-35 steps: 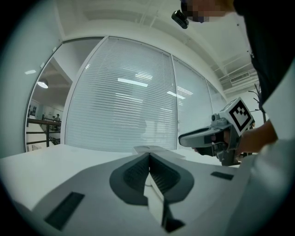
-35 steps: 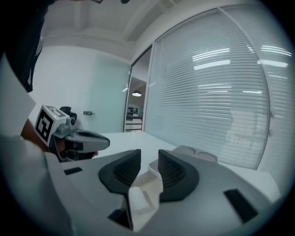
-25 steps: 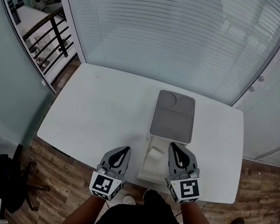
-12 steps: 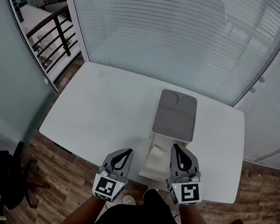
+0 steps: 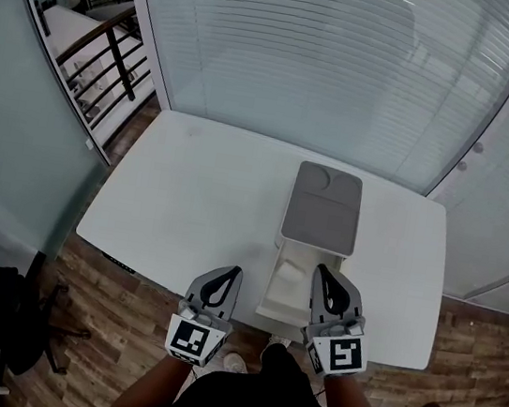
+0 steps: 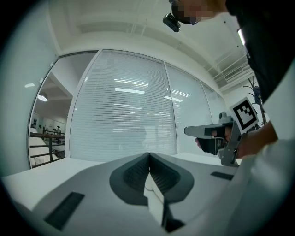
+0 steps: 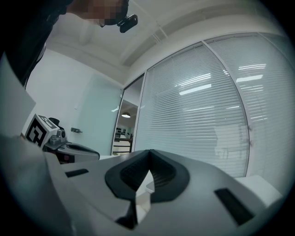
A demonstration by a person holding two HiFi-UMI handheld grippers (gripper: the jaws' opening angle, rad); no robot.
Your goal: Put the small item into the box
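Both tools shut and empty at the open box

The small item (image 5: 290, 271) appears to be lodged inside the box (image 5: 269, 297) already. With the left tool (image 5: 225, 273) and right tool (image 5: 322, 272) closed beside it, the box could be nudged off the near desk (image 5: 189, 198) edge.

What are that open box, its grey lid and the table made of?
The box looks like white card or plastic: matt, thin straight walls. Its grey lid seems lined with matt foam or felt, showing pressed recesses. The table looks like smooth white laminate with a faint sheen.
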